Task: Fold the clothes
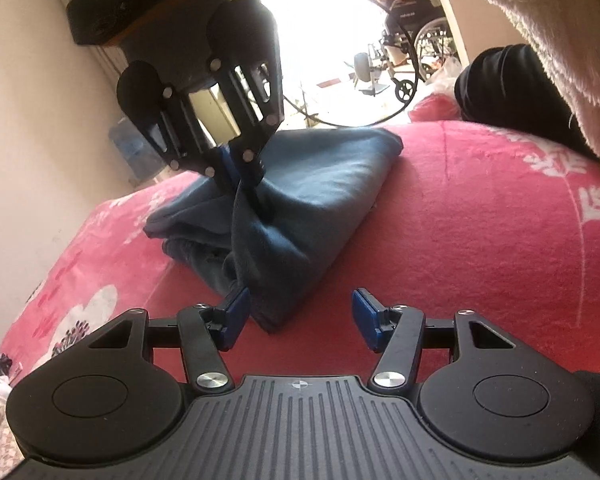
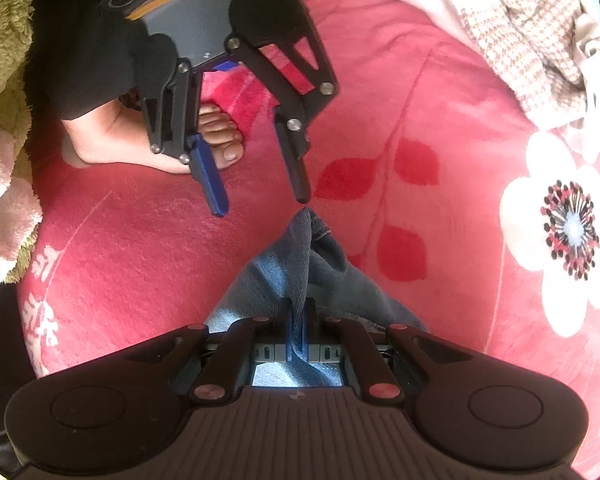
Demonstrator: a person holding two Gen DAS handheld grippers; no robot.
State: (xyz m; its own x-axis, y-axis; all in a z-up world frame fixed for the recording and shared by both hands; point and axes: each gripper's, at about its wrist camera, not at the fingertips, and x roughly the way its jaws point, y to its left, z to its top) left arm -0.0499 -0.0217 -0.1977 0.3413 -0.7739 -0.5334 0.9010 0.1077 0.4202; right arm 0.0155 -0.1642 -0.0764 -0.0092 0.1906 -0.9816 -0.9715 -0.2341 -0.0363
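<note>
My right hand-held gripper (image 2: 298, 332) clamped tight on jeans (image 1: 284, 204) fold, pointing down; my left hand-held gripper (image 1: 300, 314) half open, empty, over pink blanket (image 1: 480, 240).

Pink flowered bed blanket (image 2: 440, 128) under folded blue jeans (image 1: 300, 200), checked clothes (image 2: 532, 48) at its edge

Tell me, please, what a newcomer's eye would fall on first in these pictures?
First, the blue denim garment, part-folded in the middle of the pink floral blanket. The right gripper is shut on a pinch of it, pointing steeply down, while the left gripper stands open at its near edge. A bare foot rests on the blanket behind.
</note>
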